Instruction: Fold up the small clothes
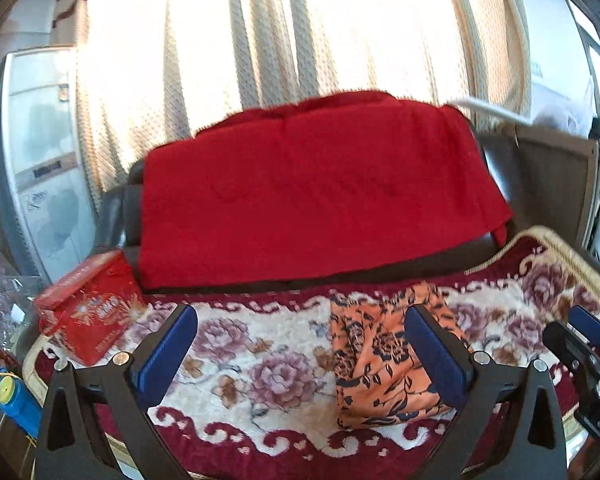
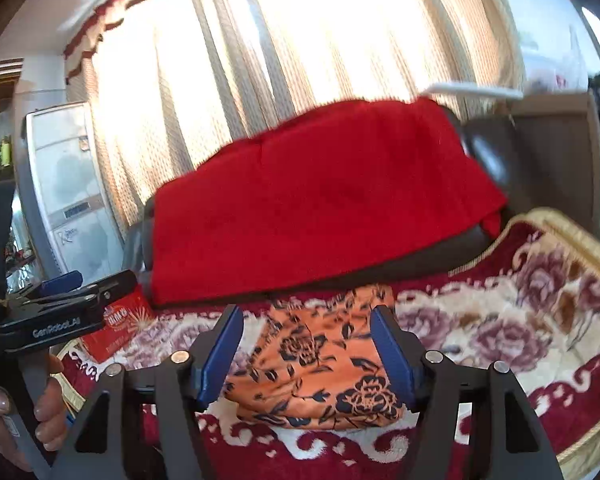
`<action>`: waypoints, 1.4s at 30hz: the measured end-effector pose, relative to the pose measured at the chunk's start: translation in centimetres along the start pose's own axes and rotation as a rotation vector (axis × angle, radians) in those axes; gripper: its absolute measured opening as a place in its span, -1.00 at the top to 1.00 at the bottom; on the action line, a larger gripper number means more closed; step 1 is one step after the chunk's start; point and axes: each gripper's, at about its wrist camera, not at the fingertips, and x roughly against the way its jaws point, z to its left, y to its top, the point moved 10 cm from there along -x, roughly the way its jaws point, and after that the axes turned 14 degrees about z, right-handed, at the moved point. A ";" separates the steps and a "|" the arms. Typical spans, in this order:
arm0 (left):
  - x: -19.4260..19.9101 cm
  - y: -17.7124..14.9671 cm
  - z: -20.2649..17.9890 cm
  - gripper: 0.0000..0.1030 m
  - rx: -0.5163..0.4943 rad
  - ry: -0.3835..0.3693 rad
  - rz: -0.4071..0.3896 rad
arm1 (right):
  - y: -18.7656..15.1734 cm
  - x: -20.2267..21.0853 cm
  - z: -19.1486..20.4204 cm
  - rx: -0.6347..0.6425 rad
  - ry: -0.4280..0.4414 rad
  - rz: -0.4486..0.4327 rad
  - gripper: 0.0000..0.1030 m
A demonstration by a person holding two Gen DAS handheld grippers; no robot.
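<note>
An orange garment with a dark floral print (image 1: 384, 360) lies folded in a narrow stack on the flowered rug. In the right wrist view the garment (image 2: 316, 368) sits between my right fingers, below them. My left gripper (image 1: 300, 344) is open and empty above the rug, with the garment under its right finger. My right gripper (image 2: 307, 344) is open and empty, held over the garment. The right gripper also shows at the right edge of the left wrist view (image 1: 580, 336). The left gripper shows at the left of the right wrist view (image 2: 66, 292), with the hand that holds it.
A flowered red and cream rug (image 1: 260, 372) covers the surface. Behind it stands a dark sofa with a red blanket (image 1: 312, 192). A red gift box (image 1: 88, 308) sits at the rug's left corner. Curtains (image 1: 260, 32) and a white air-conditioner unit (image 1: 44, 152) stand behind.
</note>
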 end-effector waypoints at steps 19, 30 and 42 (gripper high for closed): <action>6.8 1.1 3.5 -1.00 0.059 0.047 -0.117 | 1.0 5.6 4.8 0.078 -0.005 -0.086 -0.48; 6.6 1.0 6.1 -1.00 0.105 0.084 -0.120 | 0.7 5.1 6.1 0.100 0.008 -0.086 -0.48; 6.2 0.7 7.4 -1.00 0.129 0.077 -0.103 | 0.7 5.2 6.9 0.118 0.011 -0.090 -0.48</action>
